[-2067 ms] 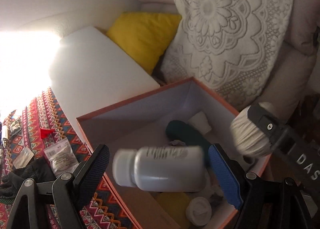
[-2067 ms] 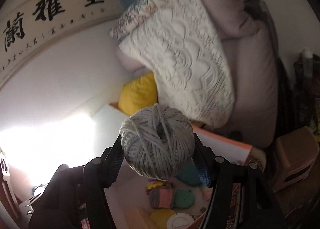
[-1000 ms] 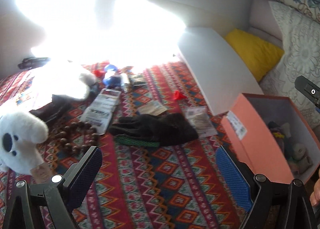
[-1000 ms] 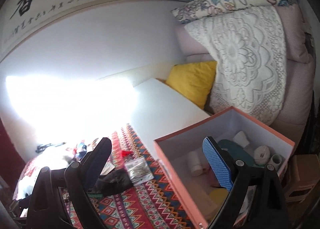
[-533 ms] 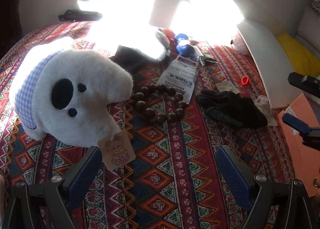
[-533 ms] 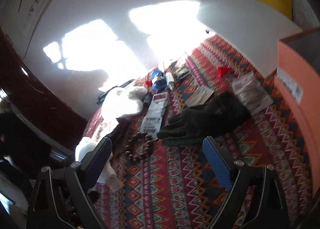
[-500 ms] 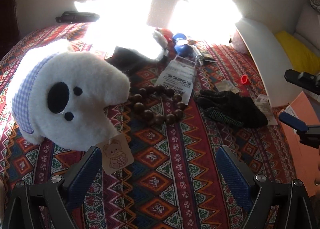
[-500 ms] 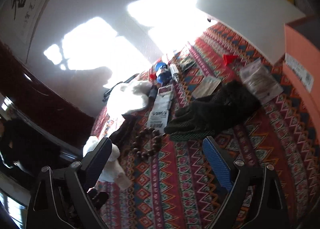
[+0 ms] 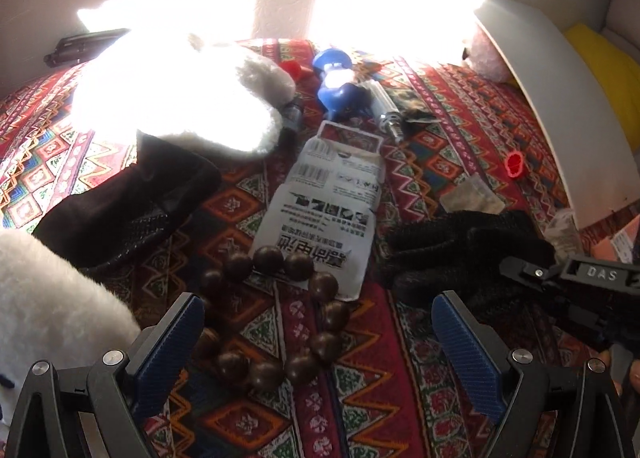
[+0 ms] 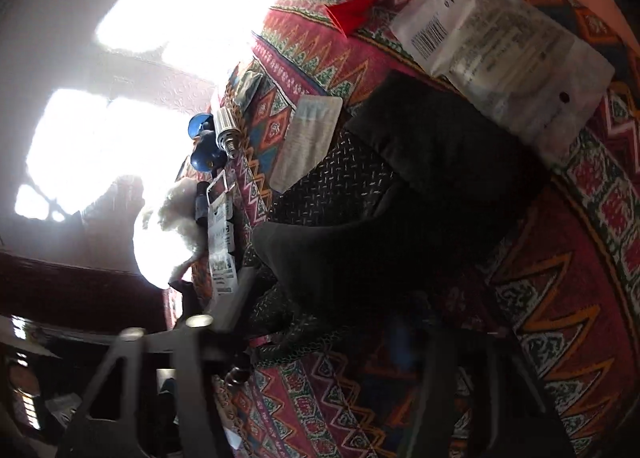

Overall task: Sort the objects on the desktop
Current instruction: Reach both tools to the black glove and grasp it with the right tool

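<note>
A patterned red cloth is covering the worktop, with strong sunlight washing out its far edge. A curved white board is standing along the right side, with a yellow cushion behind it. A white plush toy is lying at the far left in the glare, and a second white plush shape is filling the near left corner. A dark pouch is lying between the two. A black glove is spreading over the cloth at right of centre, and a grey printed packet is lying flat in the middle. A ring of brown wooden beads is resting on the cloth, its far side overlapping the packet's near edge. A blue toy and a small metal tube are sitting beyond the packet. A small red cap is lying near the board.

The left claw is hovering wide apart and empty, with the beads lying between its blue pads.

The right claw is pressing low over the same glove, seen close up; its tips are dark and blurred, so whether it is gripping is impossible to tell. A clear plastic bag is lying just beyond the glove.
</note>
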Available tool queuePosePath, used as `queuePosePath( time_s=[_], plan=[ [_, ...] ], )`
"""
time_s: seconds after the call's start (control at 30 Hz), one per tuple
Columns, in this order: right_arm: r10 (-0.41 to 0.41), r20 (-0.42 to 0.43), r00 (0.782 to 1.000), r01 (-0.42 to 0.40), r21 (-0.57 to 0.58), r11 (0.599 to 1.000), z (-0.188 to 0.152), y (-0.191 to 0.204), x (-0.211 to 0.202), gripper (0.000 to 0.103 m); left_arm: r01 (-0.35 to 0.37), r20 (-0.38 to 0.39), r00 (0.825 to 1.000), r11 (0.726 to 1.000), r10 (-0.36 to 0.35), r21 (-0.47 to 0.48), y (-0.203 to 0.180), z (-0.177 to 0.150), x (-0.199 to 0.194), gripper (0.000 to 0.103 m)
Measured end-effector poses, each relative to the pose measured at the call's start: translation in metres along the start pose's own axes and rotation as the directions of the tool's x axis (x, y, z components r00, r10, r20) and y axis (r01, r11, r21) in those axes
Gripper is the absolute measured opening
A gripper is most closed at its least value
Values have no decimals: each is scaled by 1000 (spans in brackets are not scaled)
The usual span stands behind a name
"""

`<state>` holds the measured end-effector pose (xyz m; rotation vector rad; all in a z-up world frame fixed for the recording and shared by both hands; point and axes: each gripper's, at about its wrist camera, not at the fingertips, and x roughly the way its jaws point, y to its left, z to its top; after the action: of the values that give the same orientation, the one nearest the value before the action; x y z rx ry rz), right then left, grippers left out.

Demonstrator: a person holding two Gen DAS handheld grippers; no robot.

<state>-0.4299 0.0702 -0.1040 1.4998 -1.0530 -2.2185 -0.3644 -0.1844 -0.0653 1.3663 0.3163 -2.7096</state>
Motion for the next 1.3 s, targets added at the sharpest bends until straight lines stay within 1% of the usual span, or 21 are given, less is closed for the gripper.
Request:
queuePosePath(
  time_s=[0.07,0.13,0.17,0.23,0.3,0.33,0.37,0.4,0.47,0.5,0.53,0.57,0.6,0.7,0.73,0.83,0.9,0.97,1.03,1.13,1.3],
  plan=[
    [-22,25,999,22,-19,1000,6,-2,-1,11,-70,4,998,998,70,-6,3,15,11,96],
    [13,14,1000,-13,-3,1000,10,-6,-5,11,-169,19,986,986,168,16,6,31,22,96],
    [24,4,1000,-24,-8,1000,12,-6,-7,11,-223,22,975,974,222,34,8,39,30,96],
    [37,-5,999,-37,-22,999,14,-5,-13,11,-338,19,941,940,337,52,17,51,46,96],
    [49,-12,999,-49,-22,999,15,-7,-18,11,-404,-26,914,914,405,47,34,58,68,98],
    [54,-18,998,-55,-20,998,16,-8,-20,11,-405,-78,910,914,406,37,43,59,83,101],
    [59,-24,998,-60,-18,998,17,-9,-21,11,-376,-162,913,927,373,17,55,56,103,102],
    [61,-29,998,-62,-16,998,18,-10,-21,11,-329,-211,924,944,318,-20,67,53,116,103],
    [61,-38,997,-61,-12,998,18,-12,-22,12,-251,-181,955,965,235,-73,84,56,114,101],
    [60,-41,997,-60,-11,998,19,-13,-22,12,-232,-173,961,969,214,-91,89,57,111,100],
    [58,-44,997,-59,-12,998,19,-13,-21,12,-220,-169,965,970,200,-106,93,59,108,79],
    [59,-44,997,-60,-14,998,19,-12,-21,12,-209,-161,969,971,189,-115,97,60,102,29],
    [63,-42,997,-63,-18,998,19,-10,-21,12,-199,-152,972,972,180,-123,100,60,95,9],
    [76,-31,997,-77,-34,996,18,-5,-26,12,-99,-97,992,978,82,-184,111,56,64,8],
    [81,-25,996,-82,-39,996,18,-2,-29,12,-68,-69,996,980,56,-188,109,54,49,8],
    [86,-1,996,-86,-64,994,15,6,-38,12,18,21,1000,984,-15,-176,96,46,-2,8],
    [83,19,996,-81,-88,993,12,13,-45,12,75,81,995,984,-62,-164,88,41,-36,9],
    [82,41,996,-77,-114,990,9,21,-54,12,131,139,984,980,-110,-148,80,36,-71,9],
    [85,62,994,-76,-134,988,5,29,-63,12,160,179,975,978,-135,-135,67,33,-99,9],
    [102,91,991,-87,-161,983,-2,43,-81,12,210,214,960,970,-180,-125,53,28,-133,9],
    [146,163,976,-104,-239,965,-18,72,-123,11,259,255,938,963,-234,-70,12,14,-181,9]
  ],
)
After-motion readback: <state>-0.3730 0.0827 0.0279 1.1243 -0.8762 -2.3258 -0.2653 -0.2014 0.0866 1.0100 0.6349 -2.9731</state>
